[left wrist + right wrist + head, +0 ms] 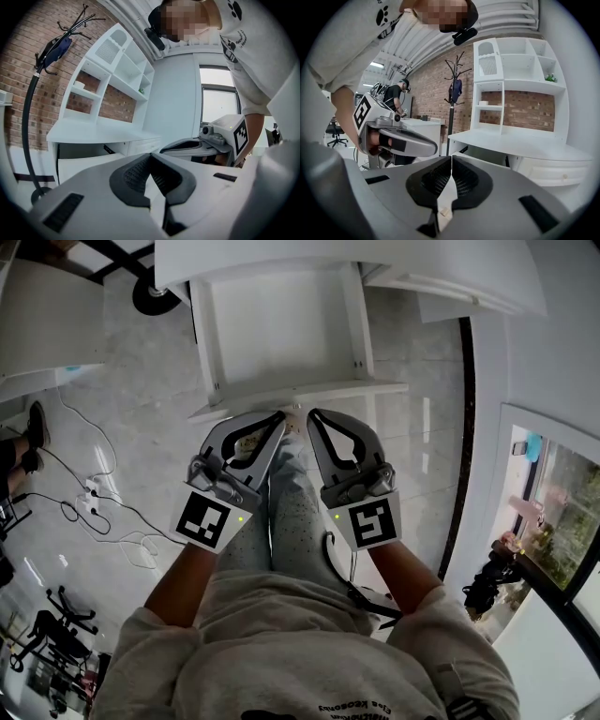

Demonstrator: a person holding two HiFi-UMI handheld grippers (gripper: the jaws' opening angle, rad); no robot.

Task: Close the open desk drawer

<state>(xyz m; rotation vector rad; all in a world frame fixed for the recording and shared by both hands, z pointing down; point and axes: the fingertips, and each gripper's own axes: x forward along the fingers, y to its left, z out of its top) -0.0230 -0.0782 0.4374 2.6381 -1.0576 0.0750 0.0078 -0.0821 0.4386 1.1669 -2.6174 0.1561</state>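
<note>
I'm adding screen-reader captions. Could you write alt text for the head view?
Seen from above, a person holds the left gripper and right gripper side by side. Both are shut on nothing, with their tips at the front edge of an open white drawer pulled out from a white desk. Cables trail across the floor at left.

Drawer [281, 338] smooth matt white board; floor [131, 409] glossy grey tile; wall [429, 86] rough brick.

Wall: red brick wall [429, 89] behind white shelving [520, 79].
Floor: pale glossy tiles [141, 427]; power strip [91, 491] with trailing cables at left.
Furniture: black coat stand [450, 122]; possibly an office chair [47, 624].
Window: bright pane [218, 101].
</note>
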